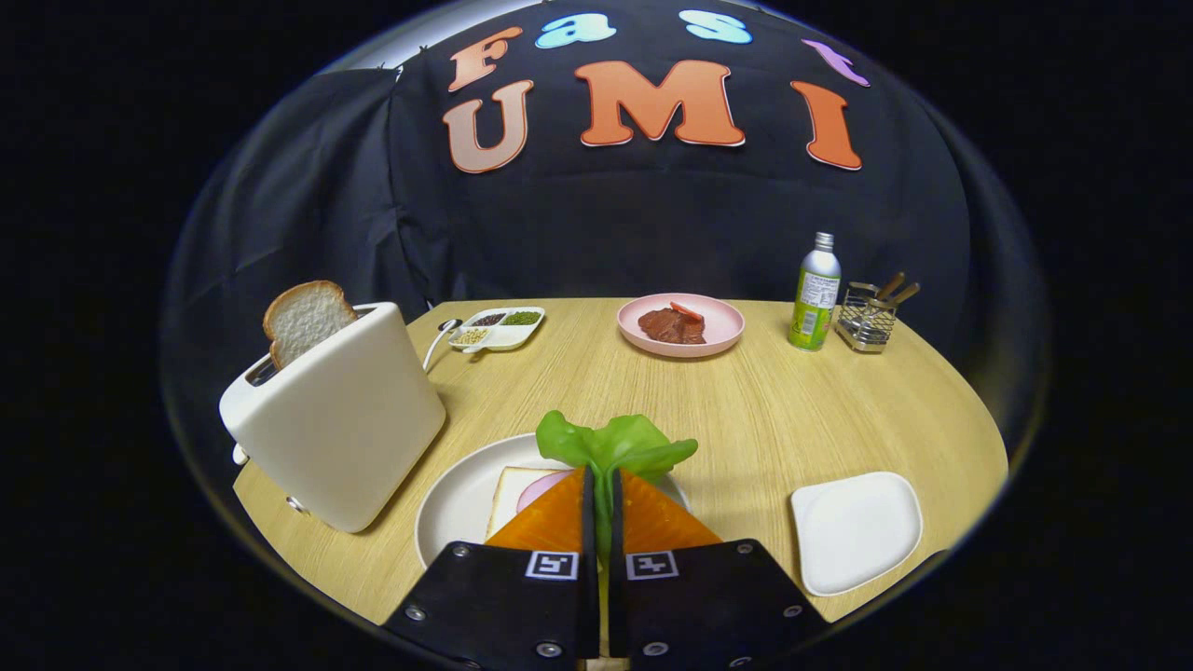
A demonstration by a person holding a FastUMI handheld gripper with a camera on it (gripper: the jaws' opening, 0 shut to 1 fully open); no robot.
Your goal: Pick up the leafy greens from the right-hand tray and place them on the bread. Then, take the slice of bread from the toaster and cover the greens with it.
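Where the black cloth wall ends, a pale wooden surface (746,410) is seen, rounded at its far edge. One leafy green (615,445) is pinched by its stem between the orange fingers (550,524) of the gripper (602,485), which are pressed nearly together; its leaves are held above one round white plate (452,508) carrying one slice of bread (514,492) with a pink slice on it. Left of the plate, one white toaster (340,429) is stood with one slice (306,319) raised from its slot. One white tray (856,529) is set at the right. Beyond, one divided dish (499,329), one pink plate (680,324), one bottle (815,294) and one wire holder (867,317) are counted.
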